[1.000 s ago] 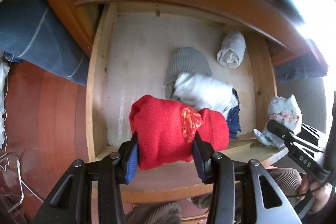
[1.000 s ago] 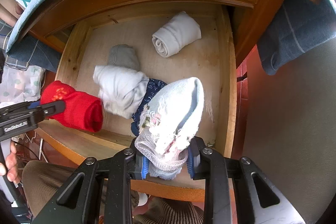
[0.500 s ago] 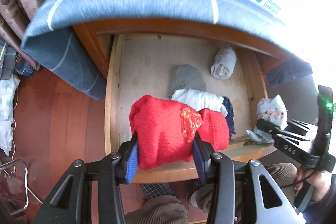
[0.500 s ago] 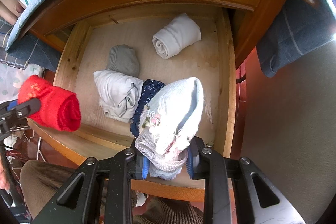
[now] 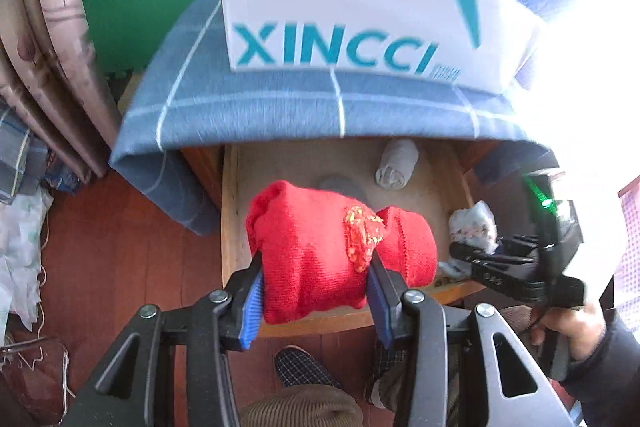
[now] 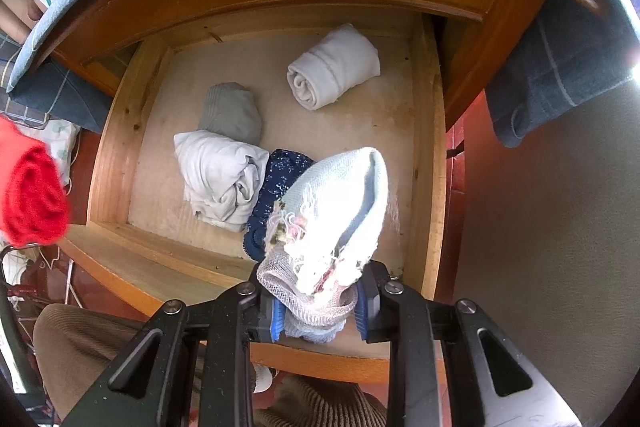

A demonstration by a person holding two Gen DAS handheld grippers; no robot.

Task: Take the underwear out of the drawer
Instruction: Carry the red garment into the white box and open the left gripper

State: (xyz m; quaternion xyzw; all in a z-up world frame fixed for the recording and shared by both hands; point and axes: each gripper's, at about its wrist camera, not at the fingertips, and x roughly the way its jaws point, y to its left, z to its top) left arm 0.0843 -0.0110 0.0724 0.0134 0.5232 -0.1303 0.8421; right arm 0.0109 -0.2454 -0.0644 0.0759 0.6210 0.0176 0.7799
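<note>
While the wooden drawer (image 6: 116, 155) stands pulled open under a cabinet top draped with a blue checked cloth (image 5: 280, 107), the left gripper (image 5: 316, 287) clamps a rolled red underwear (image 5: 320, 251) between its blue pads, holding it in the air above the drawer's front left corner. The right gripper (image 6: 318, 311) is closed on a pale blue underwear with a floral lace trim (image 6: 332, 211), which stands up from the jaws above the drawer's front right part. Inside, on the bare drawer floor, a crumpled white garment (image 6: 220, 175) lies touching a folded grey piece (image 6: 232, 111) behind it and a dark blue patterned piece (image 6: 276, 179) to its right; a rolled white garment (image 6: 332, 67) lies apart near the back. A white box printed XINCCI (image 5: 344, 11) sits on the cloth. Below are a reddish wooden floor (image 5: 120, 267), a checked slipper (image 5: 304, 367) and brown ribbed trousers (image 6: 80, 339).
</note>
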